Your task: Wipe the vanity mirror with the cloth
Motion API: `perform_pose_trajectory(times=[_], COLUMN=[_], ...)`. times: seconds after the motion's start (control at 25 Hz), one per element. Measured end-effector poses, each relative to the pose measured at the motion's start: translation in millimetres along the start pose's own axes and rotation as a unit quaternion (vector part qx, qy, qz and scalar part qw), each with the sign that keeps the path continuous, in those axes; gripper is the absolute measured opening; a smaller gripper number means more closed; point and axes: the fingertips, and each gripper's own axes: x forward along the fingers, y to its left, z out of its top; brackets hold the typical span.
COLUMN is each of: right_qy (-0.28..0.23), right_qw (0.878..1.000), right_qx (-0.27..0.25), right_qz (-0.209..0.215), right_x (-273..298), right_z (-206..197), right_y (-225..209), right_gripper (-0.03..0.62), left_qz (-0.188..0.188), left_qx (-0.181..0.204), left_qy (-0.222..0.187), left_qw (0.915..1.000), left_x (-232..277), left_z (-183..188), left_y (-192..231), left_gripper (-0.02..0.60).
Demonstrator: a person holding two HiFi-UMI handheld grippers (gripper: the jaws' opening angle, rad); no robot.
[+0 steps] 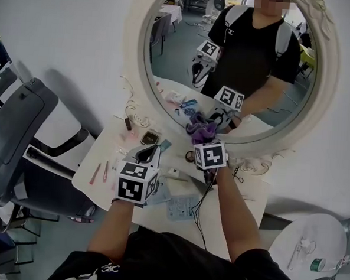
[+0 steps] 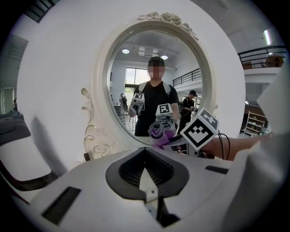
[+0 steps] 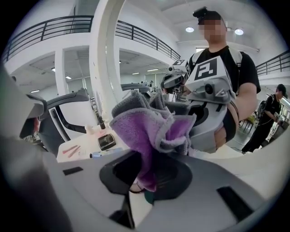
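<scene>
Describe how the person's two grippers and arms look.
The left gripper and right gripper have pale grey bodies, dark ribbed jaws, and a cube with black-and-white square markers each. A black cable trails from the right one. The person wears black short sleeves.

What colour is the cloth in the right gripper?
The cloth is purple with a grey reverse side, clearest in the right gripper view.

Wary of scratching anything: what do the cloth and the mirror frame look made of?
Cloth: soft purple-and-grey terry or microfibre, judging by its fuzzy nap and limp folds. Mirror frame: glossy cream finish with moulded scrolls, probably painted resin or wood; the look leaves that open.
</scene>
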Motion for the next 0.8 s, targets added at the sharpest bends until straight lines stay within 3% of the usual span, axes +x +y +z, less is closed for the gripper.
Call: perform_pose_trajectory(times=[0.2, 0.4, 0.8], right_qy=[-0.014, -0.024, -0.064], right_qw=[0.998, 0.999, 0.995], right_qx=[0.031, 0.017, 0.012], right_qz=[0.051, 0.046, 0.078], right_x=[20, 26, 38], right_z=[11, 31, 67], right_y=[25, 43, 80], right_gripper=[0.075, 0.075, 0.074], left_qz=[0.020, 0.029, 0.047], left_qx=[-0.010, -0.020, -0.025], left_qy=[0.015, 0.026, 0.033], left_qw=[0.9996, 0.9990, 0.9980], left_x=[-4, -5, -11], left_z=[-16, -29, -36], left_y=[26, 45, 77], left_gripper=[-0.003, -0.003, -0.003])
